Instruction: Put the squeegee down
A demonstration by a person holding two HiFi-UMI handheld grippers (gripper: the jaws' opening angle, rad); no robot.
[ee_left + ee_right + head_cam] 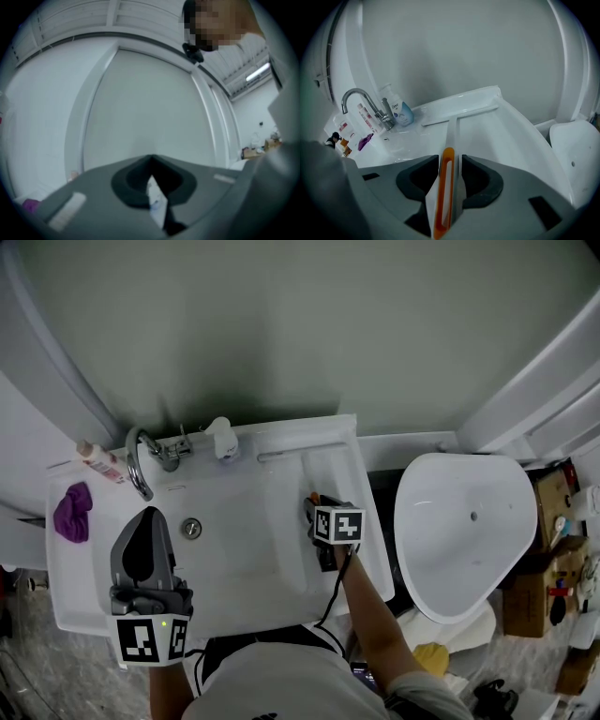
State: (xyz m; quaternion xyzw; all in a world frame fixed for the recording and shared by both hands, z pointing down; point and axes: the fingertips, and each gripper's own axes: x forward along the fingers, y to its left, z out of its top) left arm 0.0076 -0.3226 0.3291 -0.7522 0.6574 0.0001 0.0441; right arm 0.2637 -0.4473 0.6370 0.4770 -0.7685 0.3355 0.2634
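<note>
The squeegee [448, 165] is white with an orange strip in its handle. Its blade [461, 110] lies along the back ledge of the white sink [246, 563], and its handle runs back between the jaws of my right gripper [449, 158]. A thin gap shows on each side of the handle, so that gripper stands open around it. From above, my right gripper [315, 512] hovers over the sink's right side, with the blade [291, 455] ahead of it. My left gripper [150, 515] hangs over the basin's left part, its jaws meeting at the tip [150, 159] with nothing in them.
A chrome faucet [141, 461], a soap bottle [222, 438], a tube [98, 461] and a purple cloth [73, 512] sit on the sink's left and back. A white toilet [465, 532] stands to the right, with cardboard boxes [553, 563] beyond it.
</note>
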